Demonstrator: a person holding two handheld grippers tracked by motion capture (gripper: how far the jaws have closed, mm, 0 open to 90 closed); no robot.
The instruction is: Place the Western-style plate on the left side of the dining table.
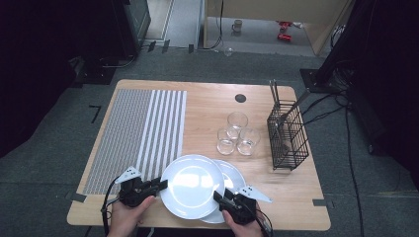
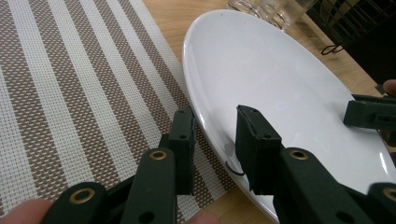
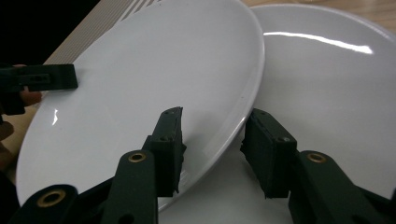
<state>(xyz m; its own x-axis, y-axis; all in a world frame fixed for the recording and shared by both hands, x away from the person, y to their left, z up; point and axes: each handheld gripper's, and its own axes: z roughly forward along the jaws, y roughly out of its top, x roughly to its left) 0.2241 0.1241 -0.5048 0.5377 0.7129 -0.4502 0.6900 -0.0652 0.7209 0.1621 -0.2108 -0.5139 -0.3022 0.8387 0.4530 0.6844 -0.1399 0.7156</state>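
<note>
- The top plate point(image 1: 191, 185) sits low in the middle of the high view, near the front edge of the worktop point(image 1: 207, 103). It overlaps a second white plate point(image 1: 232, 174) that lies under it and peeks out on its right.
- The left gripper point(image 1: 160, 185) comes in at the lower left of the high view, at the top plate's left rim. In the left gripper view its jaws stand a little apart with the rim point(image 2: 205, 126) passing between them. One jaw is over the placemat side and the other over the plate's face. Whether the pads press on the rim cannot be told.
- The right gripper point(image 1: 220, 196) comes in at the lower right of the high view, at the top plate's right rim. In the right gripper view its jaws straddle that rim point(image 3: 233, 133) with a visible gap on both sides, so they are spread and not pinching. The second plate point(image 3: 336, 93) fills the right part of that view.
- A striped placemat point(image 1: 136, 133) covers the left part of the worktop, and the top plate's left edge lies just over its lower right corner.
- Three clear glasses point(image 1: 237, 133) stand clustered right of centre, above the plates.
- A black wire basket point(image 1: 288, 136) stands at the right side of the worktop, just beside the glasses.
</note>
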